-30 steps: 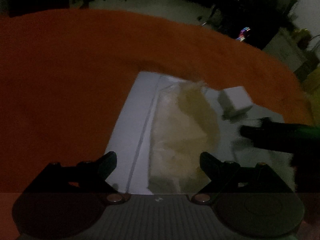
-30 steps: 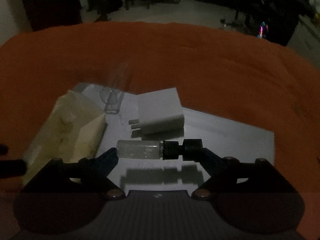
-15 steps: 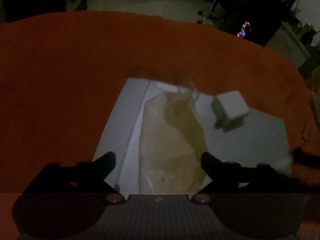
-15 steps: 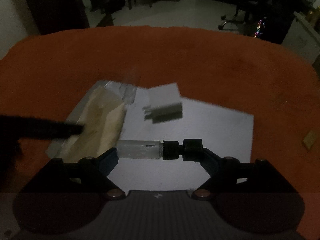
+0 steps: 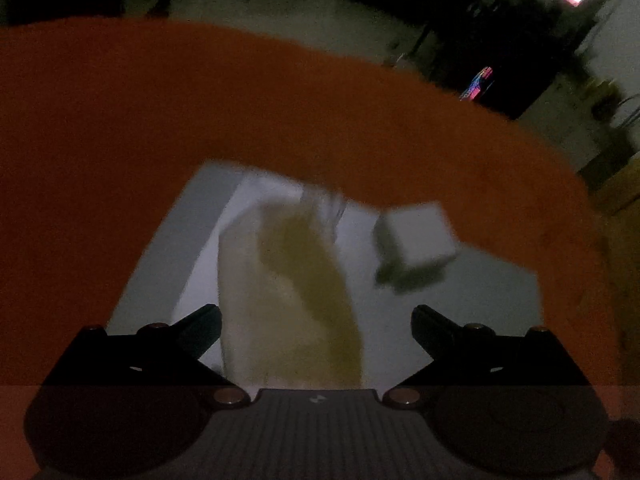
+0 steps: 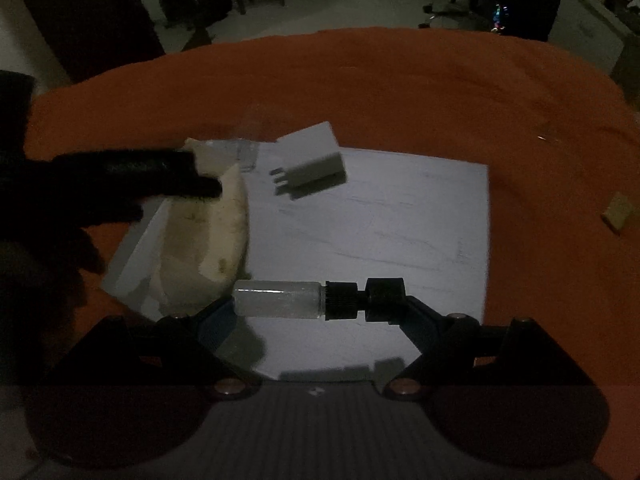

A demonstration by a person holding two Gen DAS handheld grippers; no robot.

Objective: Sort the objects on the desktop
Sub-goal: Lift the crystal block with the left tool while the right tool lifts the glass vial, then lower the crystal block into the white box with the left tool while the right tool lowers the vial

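Vial (image 6: 280,299), clear-bodied with a black cap at its right end, lies crosswise between the fingers of my right gripper (image 6: 318,310), clamped end to end and held above the white sheet (image 6: 400,216) on the orange cloth (image 6: 400,88). My left gripper (image 5: 316,326) has just been opening and stands wide, the cream-coloured bag (image 5: 288,292) between its fingers but unpressed. White charger block (image 6: 314,158) lies at the sheet's far edge, right of the bag.
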